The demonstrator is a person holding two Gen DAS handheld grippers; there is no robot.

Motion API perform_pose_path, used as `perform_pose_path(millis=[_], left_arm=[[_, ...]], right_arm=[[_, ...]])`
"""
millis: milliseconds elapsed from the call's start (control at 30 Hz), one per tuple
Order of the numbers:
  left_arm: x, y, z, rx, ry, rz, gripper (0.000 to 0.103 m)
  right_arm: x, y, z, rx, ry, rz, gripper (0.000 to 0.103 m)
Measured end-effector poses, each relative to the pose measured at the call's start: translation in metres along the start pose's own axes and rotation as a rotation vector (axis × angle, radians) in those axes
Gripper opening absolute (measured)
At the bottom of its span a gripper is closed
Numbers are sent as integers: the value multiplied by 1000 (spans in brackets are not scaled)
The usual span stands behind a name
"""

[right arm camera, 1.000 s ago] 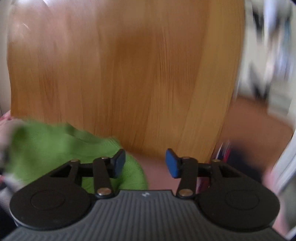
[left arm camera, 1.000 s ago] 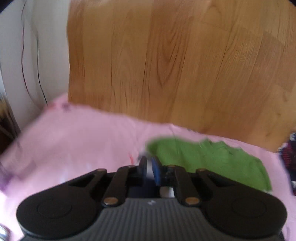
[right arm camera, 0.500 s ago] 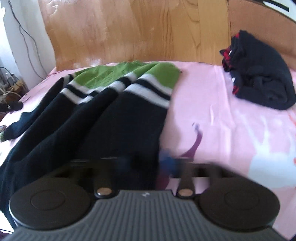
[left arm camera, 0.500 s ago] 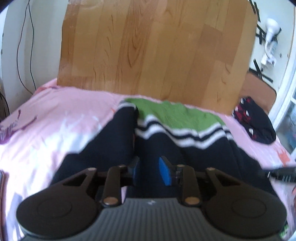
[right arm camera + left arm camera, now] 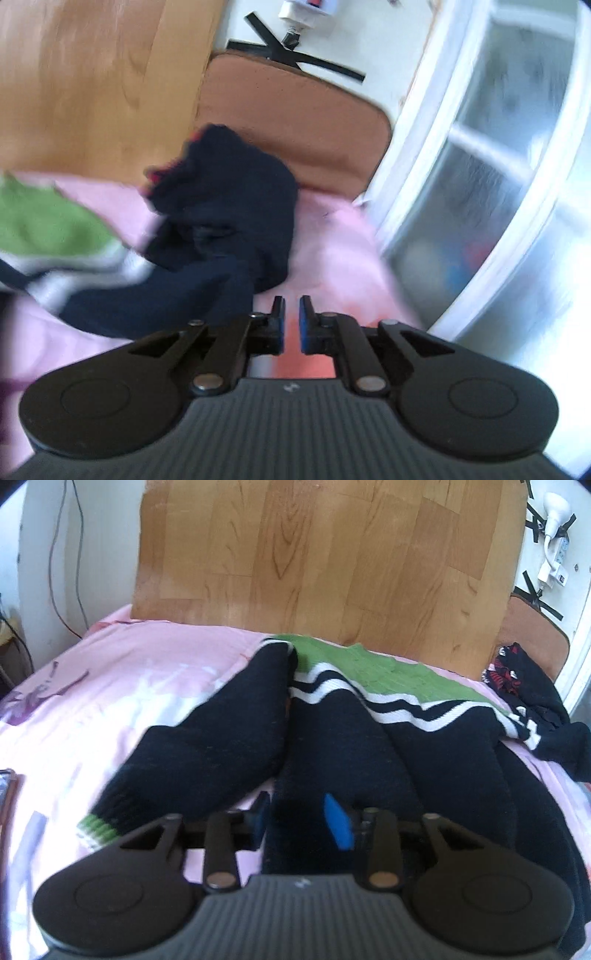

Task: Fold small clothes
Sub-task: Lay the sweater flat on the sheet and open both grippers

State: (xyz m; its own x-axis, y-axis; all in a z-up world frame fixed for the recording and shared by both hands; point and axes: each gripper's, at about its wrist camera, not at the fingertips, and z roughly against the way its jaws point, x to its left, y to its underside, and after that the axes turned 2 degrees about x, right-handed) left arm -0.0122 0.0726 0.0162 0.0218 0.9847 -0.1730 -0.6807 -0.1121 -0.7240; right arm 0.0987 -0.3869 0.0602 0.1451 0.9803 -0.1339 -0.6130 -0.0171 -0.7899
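Blue pads of the left gripper [image 5: 301, 821] have just been opening, part-open astride a fold of the black sweater [image 5: 332, 746], not clamping it. That sweater sprawls across the pink bedsheet [image 5: 122, 679] toward the wooden headboard [image 5: 314, 554]. The right gripper [image 5: 291, 325], jaws just widened to a narrow empty gap, hovers near the bed's right edge beside a dark bundled garment [image 5: 229, 206].

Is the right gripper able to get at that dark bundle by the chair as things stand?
Probably yes. The right gripper holds nothing, its jaws only slightly apart, and the dark bundle lies just ahead and left on the pink sheet. Only the sweater's sleeve lies against it; the jaws would need to open wider.
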Motion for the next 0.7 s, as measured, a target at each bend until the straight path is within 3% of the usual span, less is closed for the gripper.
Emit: perform_pose_path(millis=[100, 200, 300, 367, 400, 533, 600, 700], left_arm=[[6, 5, 7, 21, 6, 3, 36], [10, 16, 17, 50, 37, -10, 39], [8, 26, 25, 73, 52, -39, 38], [5, 31, 25, 83, 52, -56, 36], [4, 33, 24, 79, 43, -68, 34], [6, 29, 26, 81, 52, -77, 32], [10, 28, 26, 75, 62, -78, 32], [14, 27, 25, 66, 58, -70, 33]], right_arm=[[21, 20, 23, 75, -319, -44, 29], [59, 52, 39, 153, -484, 33, 38], [81, 81, 45, 198, -520, 70, 50], [96, 95, 50, 174, -514, 112, 44], [100, 98, 54, 164, -526, 134, 12], [87, 86, 88, 150, -562, 163, 9], [70, 94, 110, 191, -585, 182, 9], [58, 115, 107, 278, -514, 202, 9]])
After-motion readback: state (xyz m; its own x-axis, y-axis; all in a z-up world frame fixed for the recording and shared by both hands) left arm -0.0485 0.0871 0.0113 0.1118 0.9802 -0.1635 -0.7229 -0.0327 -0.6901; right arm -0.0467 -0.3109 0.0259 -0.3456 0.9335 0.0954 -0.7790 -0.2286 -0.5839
